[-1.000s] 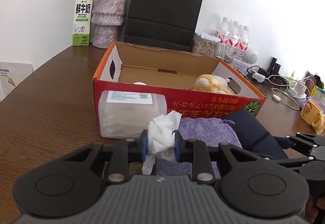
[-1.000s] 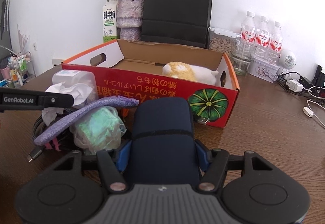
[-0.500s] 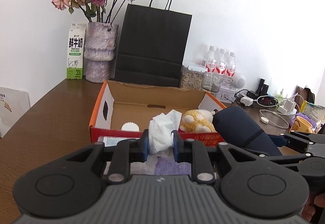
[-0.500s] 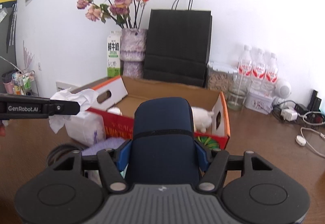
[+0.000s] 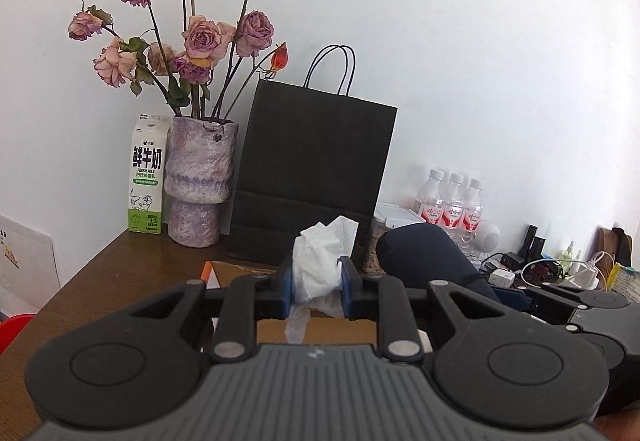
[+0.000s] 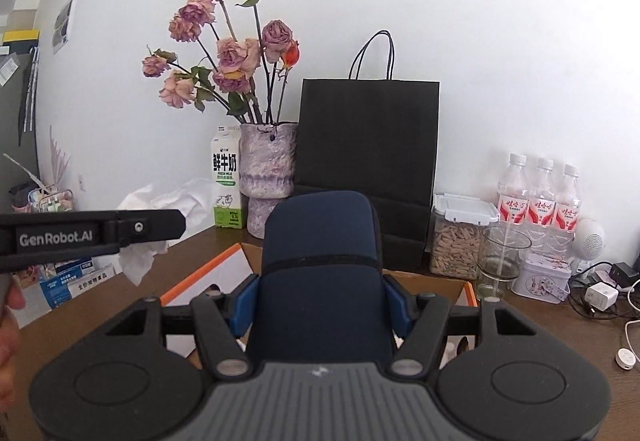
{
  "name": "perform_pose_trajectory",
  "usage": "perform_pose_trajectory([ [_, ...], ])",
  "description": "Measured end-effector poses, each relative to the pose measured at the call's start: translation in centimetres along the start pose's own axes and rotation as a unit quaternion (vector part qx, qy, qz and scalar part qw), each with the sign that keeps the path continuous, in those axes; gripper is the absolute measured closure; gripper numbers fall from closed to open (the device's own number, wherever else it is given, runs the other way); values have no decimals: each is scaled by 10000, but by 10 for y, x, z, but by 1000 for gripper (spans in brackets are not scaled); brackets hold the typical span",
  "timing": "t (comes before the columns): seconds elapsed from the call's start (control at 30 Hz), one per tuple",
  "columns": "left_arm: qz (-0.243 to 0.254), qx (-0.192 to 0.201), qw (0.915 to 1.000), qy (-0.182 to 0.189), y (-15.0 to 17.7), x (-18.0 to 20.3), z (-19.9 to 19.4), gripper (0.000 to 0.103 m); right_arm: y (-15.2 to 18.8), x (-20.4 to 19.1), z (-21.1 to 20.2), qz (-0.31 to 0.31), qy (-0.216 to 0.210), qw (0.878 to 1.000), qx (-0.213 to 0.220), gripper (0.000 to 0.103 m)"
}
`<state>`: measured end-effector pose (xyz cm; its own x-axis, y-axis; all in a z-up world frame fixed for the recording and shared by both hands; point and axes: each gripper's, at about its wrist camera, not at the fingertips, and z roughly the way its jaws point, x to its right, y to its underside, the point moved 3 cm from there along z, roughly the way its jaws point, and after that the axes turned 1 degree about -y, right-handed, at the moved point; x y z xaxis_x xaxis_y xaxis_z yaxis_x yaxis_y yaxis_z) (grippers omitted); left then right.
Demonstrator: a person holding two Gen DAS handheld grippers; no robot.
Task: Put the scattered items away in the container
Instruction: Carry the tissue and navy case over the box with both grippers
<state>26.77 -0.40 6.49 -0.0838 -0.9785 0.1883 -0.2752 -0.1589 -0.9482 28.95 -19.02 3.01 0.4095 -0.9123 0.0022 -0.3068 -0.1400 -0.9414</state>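
My left gripper (image 5: 316, 293) is shut on a crumpled white tissue (image 5: 320, 265), held up above the near part of the open cardboard box (image 5: 206, 275). Beside it on the right, my right gripper (image 6: 320, 301) is shut on a dark blue zipped case (image 6: 320, 269), which sticks out forward over the box. In the right wrist view the left gripper (image 6: 172, 229) reaches in from the left with the tissue (image 6: 172, 197) hanging from it. The box's white flap (image 6: 216, 273) and orange rim (image 6: 472, 293) show below. What lies inside the box is hidden by the grippers.
Behind the box stand a black paper bag (image 5: 312, 177), a purple vase of dried roses (image 5: 198, 181) and a milk carton (image 5: 146, 177). To the right are three water bottles (image 6: 536, 201), a jar (image 6: 460, 237), a glass (image 6: 502, 261), and chargers with cables (image 6: 600, 297).
Both grippers rose with their loads and tilted upward. The box dropped from the middle to the bottom of both views, and the scattered items on the table passed out of sight.
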Motion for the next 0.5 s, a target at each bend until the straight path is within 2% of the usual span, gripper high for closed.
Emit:
perform_pose_trajectory([
  [0.1, -52, -17, 10000, -65, -3, -7, 20, 80, -6, 2, 27, 150, -44, 9999, -58, 40],
  [0.27, -152, -285, 9993, -209, 2, -25, 61, 80, -9, 2, 69, 365, -143, 9990, -222, 40],
  [0.5, -191, -750, 9960, -451, 17, -43, 108, 80, 10, -3, 120, 554, -199, 9966, -570, 40],
])
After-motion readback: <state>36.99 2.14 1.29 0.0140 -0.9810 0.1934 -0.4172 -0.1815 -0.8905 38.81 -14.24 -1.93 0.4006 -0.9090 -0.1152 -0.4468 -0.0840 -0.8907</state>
